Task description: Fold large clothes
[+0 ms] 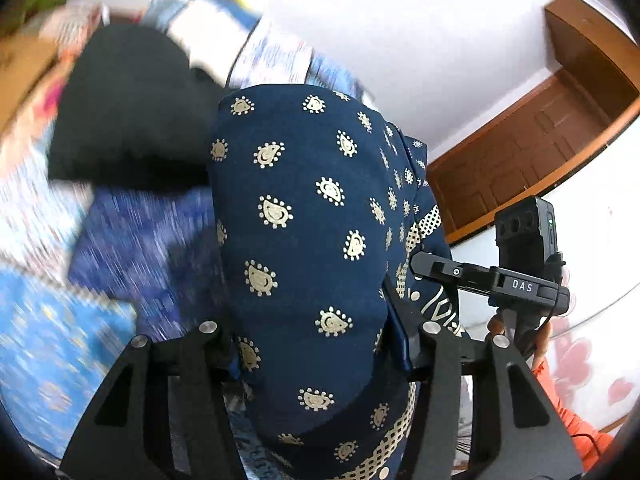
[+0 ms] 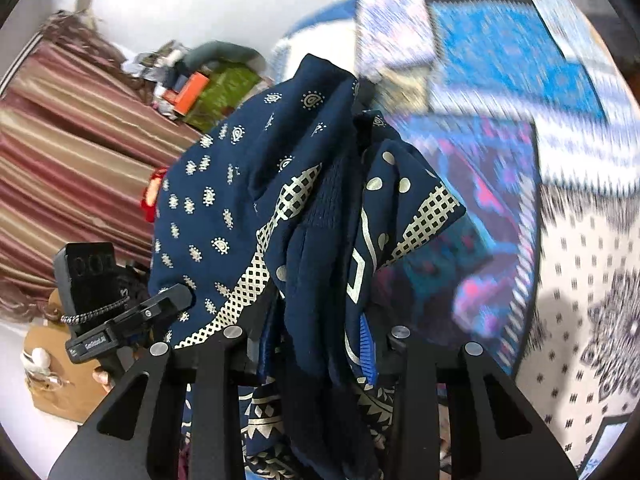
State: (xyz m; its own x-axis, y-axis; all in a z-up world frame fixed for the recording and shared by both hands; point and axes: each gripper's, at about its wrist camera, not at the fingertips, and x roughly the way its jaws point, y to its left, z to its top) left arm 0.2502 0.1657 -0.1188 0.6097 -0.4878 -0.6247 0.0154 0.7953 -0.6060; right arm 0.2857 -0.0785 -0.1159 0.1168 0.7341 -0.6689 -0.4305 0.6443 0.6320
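The navy printed garment [image 1: 304, 208] is held bunched above the patterned bedspread [image 1: 48, 344], pinched by the left hand-held gripper [image 1: 320, 344] and the right hand-held gripper [image 2: 320, 344], each partly closed on cloth, so no fold is judged made yet.

A blue patterned bedspread [image 2: 516, 48], blurred, covered the surface below, with a black folded cloth [image 1: 128, 108] lying on it. A brown wooden door [image 1: 532, 140] stood against a white wall [image 1: 400, 32]. Maroon striped curtain fabric [image 2: 68, 136] hung beside a heap of boxes and a green packet [image 2: 224, 92]; a brown cardboard box [image 2: 60, 376] sat lower down.
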